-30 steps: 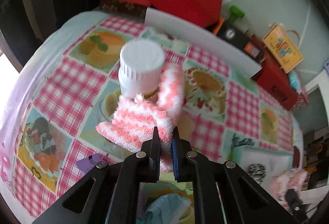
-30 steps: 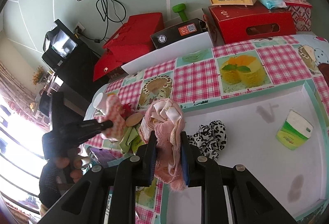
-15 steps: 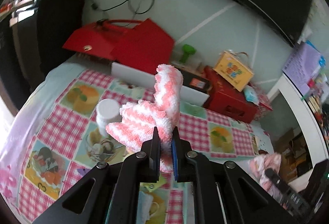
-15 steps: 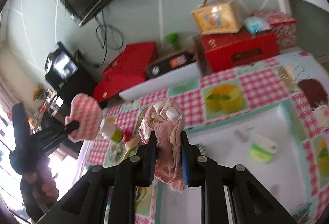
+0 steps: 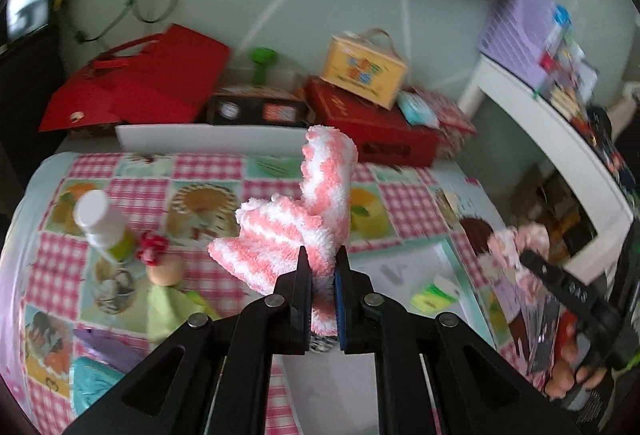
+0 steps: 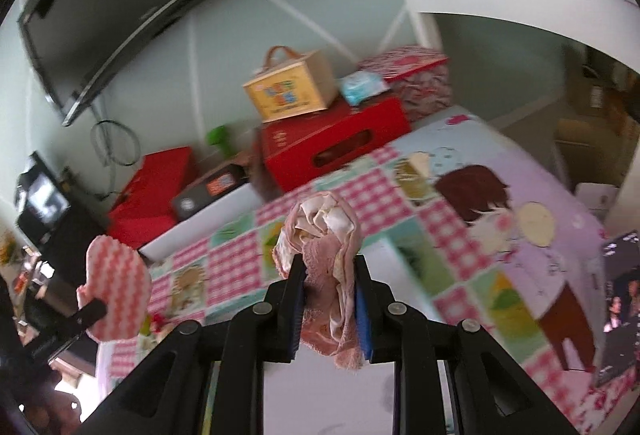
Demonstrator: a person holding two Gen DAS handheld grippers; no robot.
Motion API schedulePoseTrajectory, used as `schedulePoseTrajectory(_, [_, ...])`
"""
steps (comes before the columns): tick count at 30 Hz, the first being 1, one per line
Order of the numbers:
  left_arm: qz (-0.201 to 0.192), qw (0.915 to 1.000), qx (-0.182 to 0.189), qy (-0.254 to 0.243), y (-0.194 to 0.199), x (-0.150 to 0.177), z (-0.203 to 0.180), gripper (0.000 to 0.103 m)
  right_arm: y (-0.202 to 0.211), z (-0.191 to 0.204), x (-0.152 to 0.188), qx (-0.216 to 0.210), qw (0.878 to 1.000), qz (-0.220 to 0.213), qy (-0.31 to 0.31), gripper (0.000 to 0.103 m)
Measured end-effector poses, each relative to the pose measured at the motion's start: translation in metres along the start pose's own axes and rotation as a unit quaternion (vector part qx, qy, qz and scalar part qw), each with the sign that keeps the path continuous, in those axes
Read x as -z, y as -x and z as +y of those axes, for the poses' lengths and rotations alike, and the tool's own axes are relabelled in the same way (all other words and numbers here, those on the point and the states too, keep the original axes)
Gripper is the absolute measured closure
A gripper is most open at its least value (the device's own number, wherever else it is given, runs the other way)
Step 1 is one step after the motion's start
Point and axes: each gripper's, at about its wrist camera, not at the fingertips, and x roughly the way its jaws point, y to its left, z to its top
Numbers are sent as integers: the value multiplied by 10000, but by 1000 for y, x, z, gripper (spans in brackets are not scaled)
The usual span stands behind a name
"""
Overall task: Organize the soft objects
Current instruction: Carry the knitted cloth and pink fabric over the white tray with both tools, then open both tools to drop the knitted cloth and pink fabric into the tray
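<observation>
Above the checkered tablecloth (image 5: 208,171), both grippers are airborne and loaded. Left gripper (image 5: 320,275) is clamped on the pink-and-white fuzzy sock (image 5: 304,223): fingers pinch its lower end, long axis runs roughly 6 to 12 o'clock in the left wrist view, the cuff end standing up toward 12, a second lobe fanning out toward 9–10. Same sock (image 6: 116,295) shows in the right wrist view at 8 o'clock, off the table.

Right gripper (image 6: 326,287) is clenched on the crumpled pink cloth (image 6: 324,247): bunched top sticks up at 12 o'clock, frayed tail hangs down past the fingers toward 6. Long axis vertical.

On the table from the left wrist view: white-capped bottle (image 5: 102,223) at 9 o'clock, small doll (image 5: 160,267) just beside it, white tray (image 5: 400,267) toward 4 o'clock with a green packet (image 5: 434,293) in it. Red box (image 5: 372,131) and yellow carton (image 5: 364,69) at 1 o'clock, carton on top of the box.
</observation>
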Motion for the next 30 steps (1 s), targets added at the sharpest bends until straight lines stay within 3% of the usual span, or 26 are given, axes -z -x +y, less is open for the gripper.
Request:
schedulePoseTrajectory(8, [580,9965,220,-560,-44,24,-47,93,-37,-28,8,554,9975,424,-121,78])
schedulePoseTrajectory(19, [1472,9856,177,-815,-107,59,-71,93,-87,-48,28,417,9910,1229,-325,78])
schedulePoseTrajectory(30, [1774,9818,22,-679,-132,73,-61,93,-102,-39,36,387,9879,1491,-187,78])
